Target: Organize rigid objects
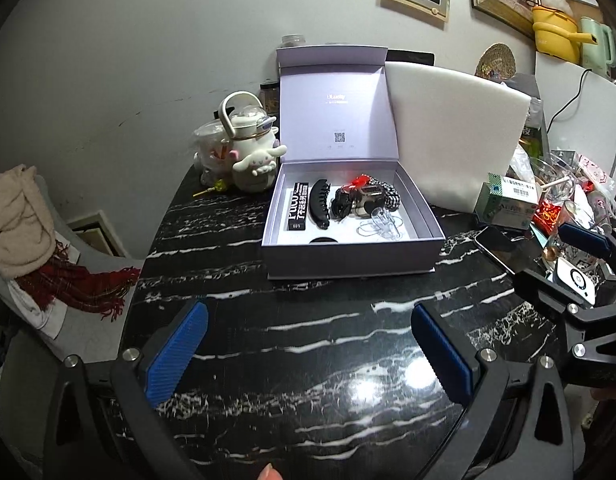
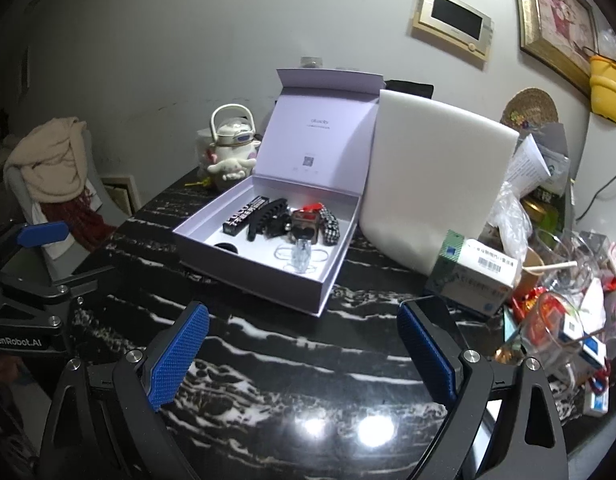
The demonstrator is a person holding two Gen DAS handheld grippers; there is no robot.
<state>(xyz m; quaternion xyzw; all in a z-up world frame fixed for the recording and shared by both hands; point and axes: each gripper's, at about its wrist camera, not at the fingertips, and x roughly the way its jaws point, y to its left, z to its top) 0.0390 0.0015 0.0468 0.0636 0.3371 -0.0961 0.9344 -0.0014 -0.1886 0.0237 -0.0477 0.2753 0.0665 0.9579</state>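
Currently, the left hand-held gripper (image 1: 308,354) and right hand-held gripper (image 2: 304,354) are both spread wide, holding nothing, above the black marbled bench (image 1: 308,360). At 12 o'clock from each stands the open lavender box (image 1: 350,258), containing a black hair claw (image 1: 321,205), a black carton (image 1: 298,206) and a clear clip (image 1: 382,220).

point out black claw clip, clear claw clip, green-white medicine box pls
black claw clip (image 1: 321,207): left wrist view, middle of its curved spine, inside the box.
clear claw clip (image 2: 301,255): right wrist view, on its transparent body.
green-white medicine box (image 2: 474,280): right wrist view, on its front face.
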